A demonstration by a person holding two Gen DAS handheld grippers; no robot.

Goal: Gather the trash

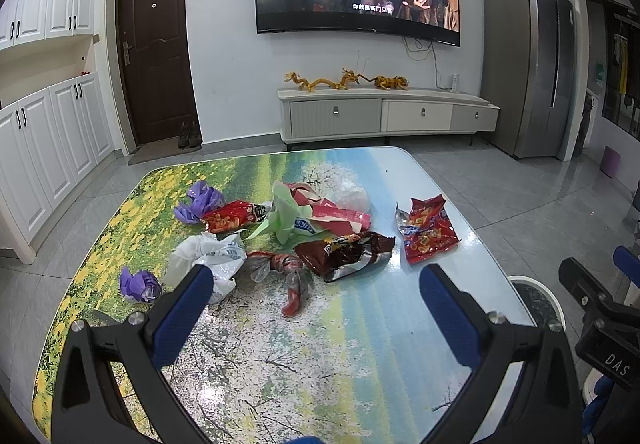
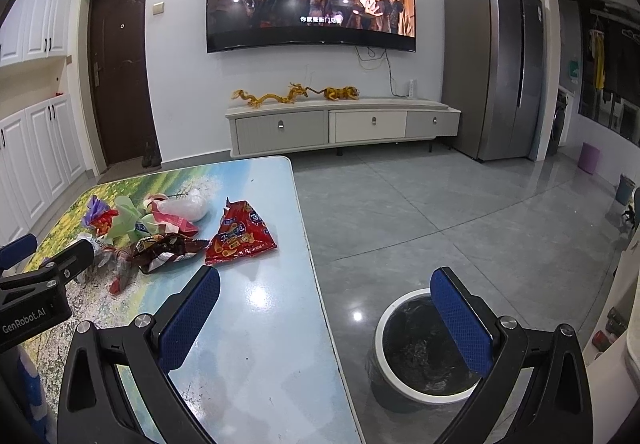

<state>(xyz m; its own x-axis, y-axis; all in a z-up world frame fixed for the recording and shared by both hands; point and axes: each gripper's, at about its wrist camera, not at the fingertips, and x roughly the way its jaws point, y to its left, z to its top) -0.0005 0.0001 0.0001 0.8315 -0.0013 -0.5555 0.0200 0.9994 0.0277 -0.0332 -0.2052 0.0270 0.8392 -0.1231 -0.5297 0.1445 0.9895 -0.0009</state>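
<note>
- Two hand-held grippers hang over a surface (image 1: 248,356) printed with a flowery landscape, both with jaws spread wide and nothing between them.
- Left gripper (image 1: 316,280), its blue pads set far apart, sits above the near part of the surface, facing a loose heap of litter.
- Heap includes a crumpled white plastic bag (image 1: 212,256) by the left pad, a dark brown foil snack wrapper (image 1: 344,250), a twisted red-and-clear wrapper (image 1: 292,280), a pale green plastic bag (image 1: 286,216) and two purple scraps (image 1: 138,284).
- Flat red snack packet (image 1: 426,234) lies apart from the heap, near the surface's right edge.
- Right gripper (image 2: 326,284) straddles that edge, its right pad over a round white-rimmed bin lined with black plastic (image 2: 420,348), which stands on the grey tiled floor (image 2: 460,212) just beside the surface.
- Wall-mounted television (image 2: 312,0) plays a costume drama behind.
</note>
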